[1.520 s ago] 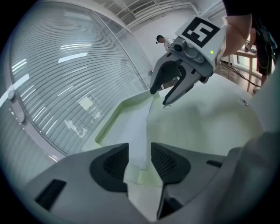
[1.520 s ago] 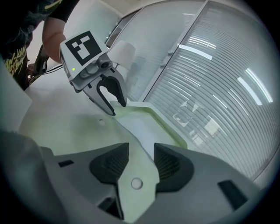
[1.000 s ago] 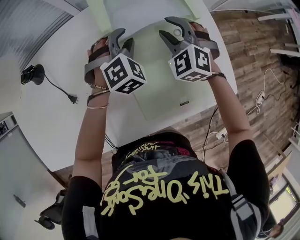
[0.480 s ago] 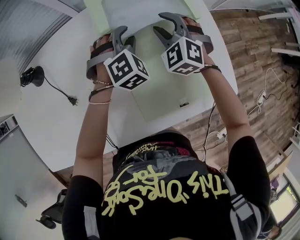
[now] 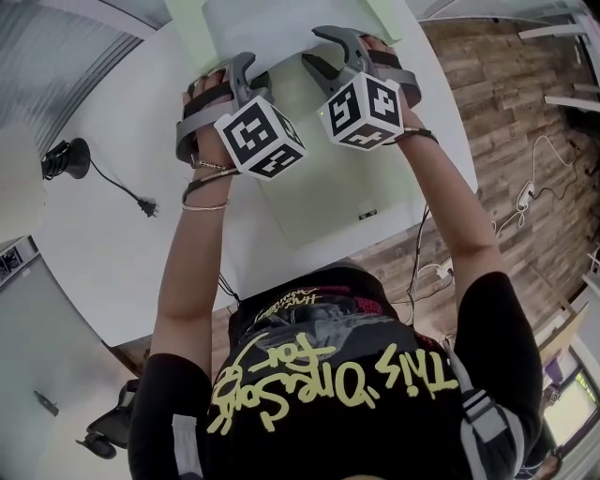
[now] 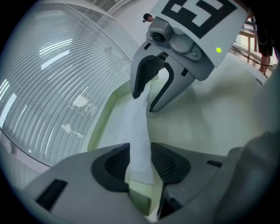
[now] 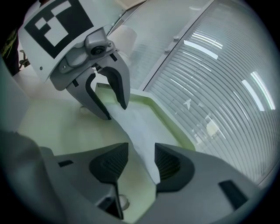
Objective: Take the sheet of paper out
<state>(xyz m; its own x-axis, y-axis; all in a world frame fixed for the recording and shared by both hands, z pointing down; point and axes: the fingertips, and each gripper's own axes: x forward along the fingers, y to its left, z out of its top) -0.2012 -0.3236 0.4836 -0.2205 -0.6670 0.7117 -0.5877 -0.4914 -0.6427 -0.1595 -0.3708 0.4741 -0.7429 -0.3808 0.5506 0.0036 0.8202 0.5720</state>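
Observation:
A white sheet of paper [image 5: 281, 28] rises from a pale green folder [image 5: 328, 187] that lies flat on the white table [image 5: 103, 234]. My left gripper [image 5: 251, 80] and right gripper [image 5: 317, 52] sit close together at the sheet's near edge, each shut on it. In the left gripper view the sheet [image 6: 138, 127] runs as a narrow strip from my left gripper [image 6: 140, 162] up into the right gripper [image 6: 144, 101]. The right gripper view mirrors this. There the sheet [image 7: 135, 127] passes between the pads of my right gripper [image 7: 142, 162] and on to the left gripper [image 7: 115, 111], above the folder's raised rim [image 7: 162, 113].
A black plug on a cable [image 5: 145, 199] and a black round object [image 5: 66, 157] lie on the table's left side. The table's right edge drops to a wooden floor [image 5: 506, 112] with cables. A ribbed pane [image 6: 52, 87] stands behind the folder.
Both grippers have moved away from the person toward the far end of the folder. The right gripper has shifted left, closer to the left one. Their hold on the sheet is unchanged.

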